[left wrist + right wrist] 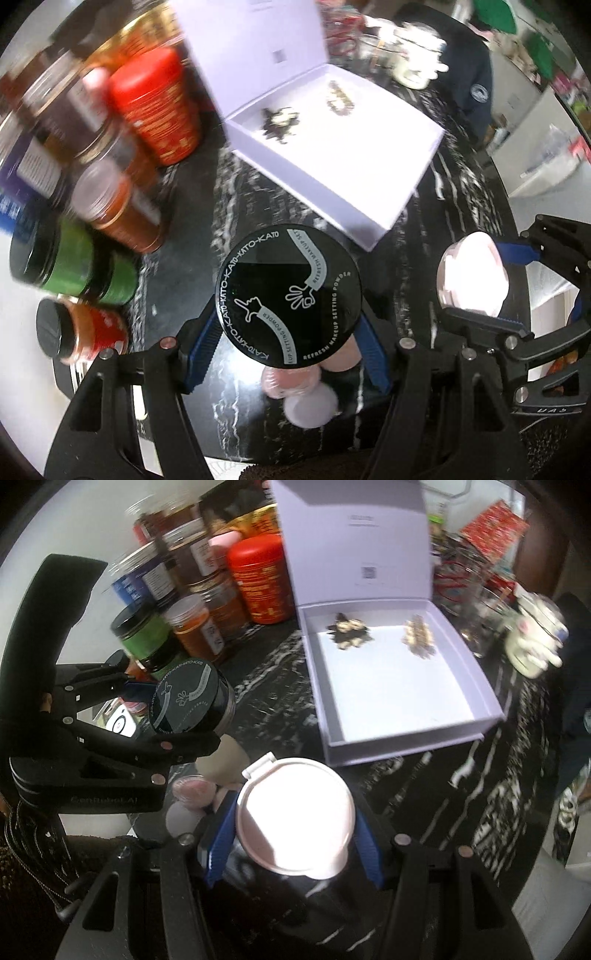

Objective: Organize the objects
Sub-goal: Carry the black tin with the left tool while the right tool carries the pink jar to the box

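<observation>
Left gripper (290,326) clamps black powder jar (288,299) — lid toward camera; right gripper (295,834) clamps pink compact (295,818).

Motion blurs the jars (107,206), and the box lid (255,44) is cropped at top.

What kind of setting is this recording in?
Probably a home, at a cluttered black marble-patterned table. Signs: food jars stacked beside a red tin, an open white gift box, and cosmetics: powder jar in the left gripper.
</observation>
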### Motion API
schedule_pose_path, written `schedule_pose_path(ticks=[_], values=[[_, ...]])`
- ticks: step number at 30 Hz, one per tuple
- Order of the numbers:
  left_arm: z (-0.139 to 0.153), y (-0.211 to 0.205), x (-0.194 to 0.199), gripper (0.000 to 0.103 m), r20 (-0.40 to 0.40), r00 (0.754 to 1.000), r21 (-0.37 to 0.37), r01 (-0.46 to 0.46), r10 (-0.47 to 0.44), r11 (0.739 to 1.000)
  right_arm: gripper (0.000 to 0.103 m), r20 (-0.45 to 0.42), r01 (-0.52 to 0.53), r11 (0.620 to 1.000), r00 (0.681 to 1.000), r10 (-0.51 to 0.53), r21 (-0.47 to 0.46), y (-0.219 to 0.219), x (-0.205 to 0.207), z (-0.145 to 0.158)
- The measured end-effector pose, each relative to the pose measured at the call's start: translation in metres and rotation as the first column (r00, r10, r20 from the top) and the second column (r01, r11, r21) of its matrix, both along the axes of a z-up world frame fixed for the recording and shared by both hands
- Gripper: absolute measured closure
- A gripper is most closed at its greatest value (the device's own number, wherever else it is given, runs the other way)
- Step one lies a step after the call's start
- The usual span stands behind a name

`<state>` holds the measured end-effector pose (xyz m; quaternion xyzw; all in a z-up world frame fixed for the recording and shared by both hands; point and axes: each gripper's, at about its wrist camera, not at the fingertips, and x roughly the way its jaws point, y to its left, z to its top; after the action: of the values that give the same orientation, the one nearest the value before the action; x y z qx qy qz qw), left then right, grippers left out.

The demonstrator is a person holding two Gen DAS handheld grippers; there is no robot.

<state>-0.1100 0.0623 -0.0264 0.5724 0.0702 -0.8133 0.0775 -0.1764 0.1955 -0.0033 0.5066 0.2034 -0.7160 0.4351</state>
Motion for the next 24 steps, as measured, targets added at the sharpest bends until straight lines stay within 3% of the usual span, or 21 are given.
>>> schedule_pose_path(ticks=[15,24], values=[[-0.009,0.056,-0.043,0.037,0.027,0.979,0.019,0.201,-0.201,0.979,0.043,0.020,0.165,0.986,0.986,-0.165,0.028,0.046,-0.021,-0.007],[-0.017,0.066,-0.065,0.037,0.054,0.966,0.029,0.253,-0.254,0.967,0.043,0.036,0.198,0.979,0.979,-0.200,0.046,0.046,-0.044,-0.015]])
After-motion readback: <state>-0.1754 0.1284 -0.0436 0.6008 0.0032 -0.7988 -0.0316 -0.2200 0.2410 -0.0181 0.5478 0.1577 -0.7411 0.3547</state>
